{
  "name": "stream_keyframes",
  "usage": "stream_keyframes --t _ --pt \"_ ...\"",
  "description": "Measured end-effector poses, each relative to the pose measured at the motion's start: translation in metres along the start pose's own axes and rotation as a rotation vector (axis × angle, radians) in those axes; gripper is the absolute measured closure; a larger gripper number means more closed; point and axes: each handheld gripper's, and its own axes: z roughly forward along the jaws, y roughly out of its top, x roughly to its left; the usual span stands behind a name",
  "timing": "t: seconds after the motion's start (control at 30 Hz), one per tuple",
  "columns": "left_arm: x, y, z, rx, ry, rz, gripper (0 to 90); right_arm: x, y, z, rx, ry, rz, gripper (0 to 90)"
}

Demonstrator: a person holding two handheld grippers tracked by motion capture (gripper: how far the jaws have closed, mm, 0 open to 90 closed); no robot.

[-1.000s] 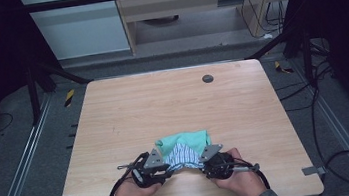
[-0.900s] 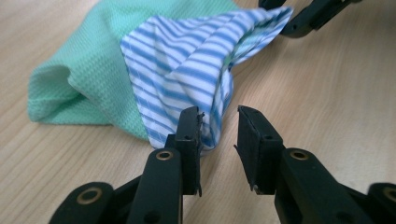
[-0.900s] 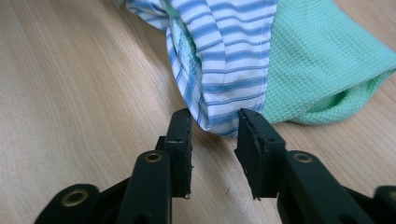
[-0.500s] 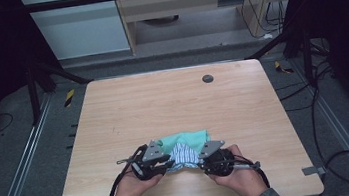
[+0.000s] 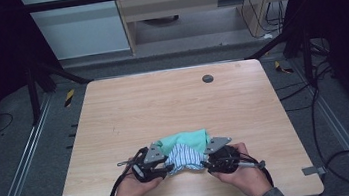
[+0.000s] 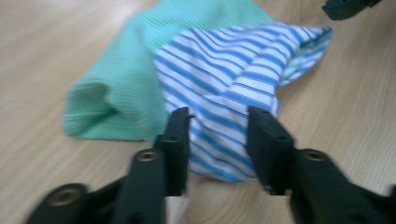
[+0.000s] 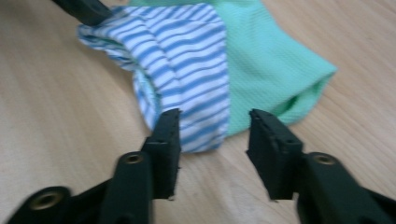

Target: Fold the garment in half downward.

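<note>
Cloth: I see a crumpled blue-and-white striped fabric piece point(image 6: 233, 79) lying over mint-green ribbed fabric point(image 6: 116, 84), near the surface's point(image 5: 163, 104) front edge.
Left gripper point(image 6: 218, 123): fingers just opened, apart, striped cloth between, unpressed.
Right gripper point(image 7: 214, 126): fingers just opened, apart, gripping nothing.

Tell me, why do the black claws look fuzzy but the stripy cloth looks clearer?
In the left gripper view the jaws sit close to the camera, so their edges smear, while the striped cloth looks sharper; the right gripper view is the same; the high view shows dark surroundings around a lit table.

Crumpled striped-and-green cloth point(image 5: 185, 150), near table edge
</note>
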Motion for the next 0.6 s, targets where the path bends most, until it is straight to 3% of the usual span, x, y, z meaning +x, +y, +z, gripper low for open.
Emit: stream_keyframes --t 0.13,0.17,0.2,0.27,0.3,0.33,0.4,0.43,0.47,0.5,0.53,0.6 --pt "0.019 -0.001 -0.014 0.004 0.102 -0.006 34.3 -0.017 -0.003 -0.001 -0.017 -0.079 0.04 30.2" --pt "0.019 -0.001 -0.014 0.004 0.102 -0.006 30.1 -0.017 -0.003 -0.001 -0.017 -0.079 0.04 30.2" --pt "0.032 -0.004 -0.018 0.015 0.147 -0.034 25.9 -0.031 -0.007 0.002 -0.018 -0.111 0.093 22.2" --pt "0.047 -0.01 -0.022 0.029 0.182 -0.071 19.0 -0.043 -0.01 0.004 -0.019 -0.134 0.132 18.8" --pt "0.047 -0.01 -0.022 0.029 0.182 -0.071 16.9 -0.043 -0.01 0.004 -0.019 -0.134 0.132 18.8" --pt "0.054 -0.014 -0.024 0.037 0.195 -0.087 15.1 -0.058 -0.016 0.007 -0.026 -0.157 0.188 15.3" --pt "0.072 -0.023 -0.026 0.051 0.219 -0.14 12.2 -0.068 -0.02 0.01 -0.023 -0.175 0.227 11.7" --pt "0.072 -0.023 -0.026 0.051 0.219 -0.14 11.8 -0.068 -0.02 0.01 -0.023 -0.175 0.227 11.7" --pt "0.083 -0.03 -0.028 0.055 0.234 -0.174 10.6 -0.079 -0.025 0.013 -0.024 -0.187 0.263 9.3" --pt "0.083 -0.03 -0.028 0.055 0.234 -0.174 9.1 -0.082 -0.026 0.014 -0.023 -0.19 0.278 8.2" --pt "0.095 -0.038 -0.03 0.062 0.249 -0.205 8.9 -0.086 -0.029 0.017 -0.017 -0.199 0.3 7.6" --pt "0.104 -0.045 -0.03 0.075 0.26 -0.228 8.3 -0.092 -0.033 0.02 -0.007 -0.212 0.331 7.4"
